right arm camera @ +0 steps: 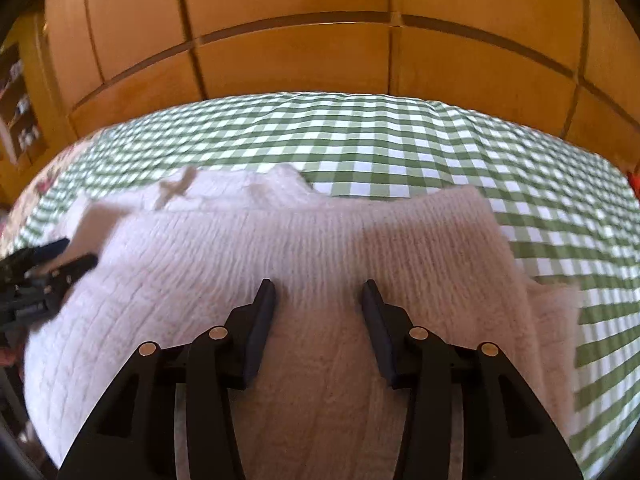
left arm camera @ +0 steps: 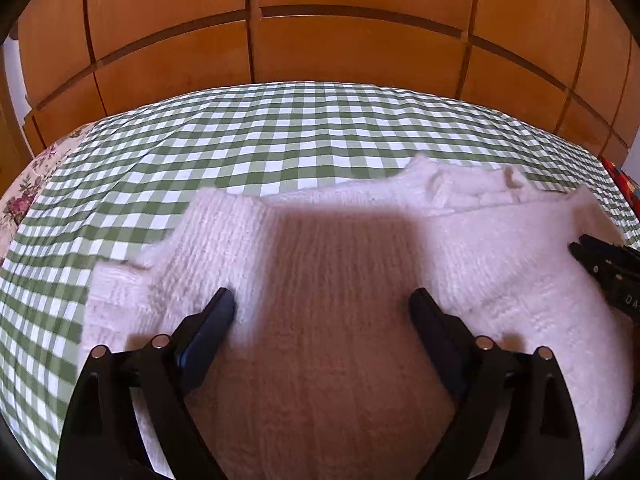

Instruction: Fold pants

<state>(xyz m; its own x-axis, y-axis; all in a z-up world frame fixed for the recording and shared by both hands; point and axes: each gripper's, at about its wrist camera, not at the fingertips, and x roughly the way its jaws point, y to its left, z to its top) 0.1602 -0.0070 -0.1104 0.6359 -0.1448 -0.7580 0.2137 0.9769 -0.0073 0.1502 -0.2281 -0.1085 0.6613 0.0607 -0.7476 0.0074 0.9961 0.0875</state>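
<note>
Pale pink ribbed knit pants (left arm camera: 340, 264) lie in a folded stack on a green and white checked bed cover (left arm camera: 260, 140). My left gripper (left arm camera: 322, 300) is open just above the knit, its jaws wide apart and empty. My right gripper (right arm camera: 319, 290) is open above the same pants (right arm camera: 320, 240), also empty. The right gripper shows at the right edge of the left wrist view (left arm camera: 608, 268). The left gripper shows at the left edge of the right wrist view (right arm camera: 44, 268). A drawstring (right arm camera: 176, 190) lies on the far folded part.
A wooden wardrobe (left arm camera: 320, 40) stands behind the bed. A floral cloth (left arm camera: 24, 192) shows at the bed's left edge. Checked cover (right arm camera: 440, 148) stretches beyond the pants. Shelves (right arm camera: 16, 112) stand at the far left.
</note>
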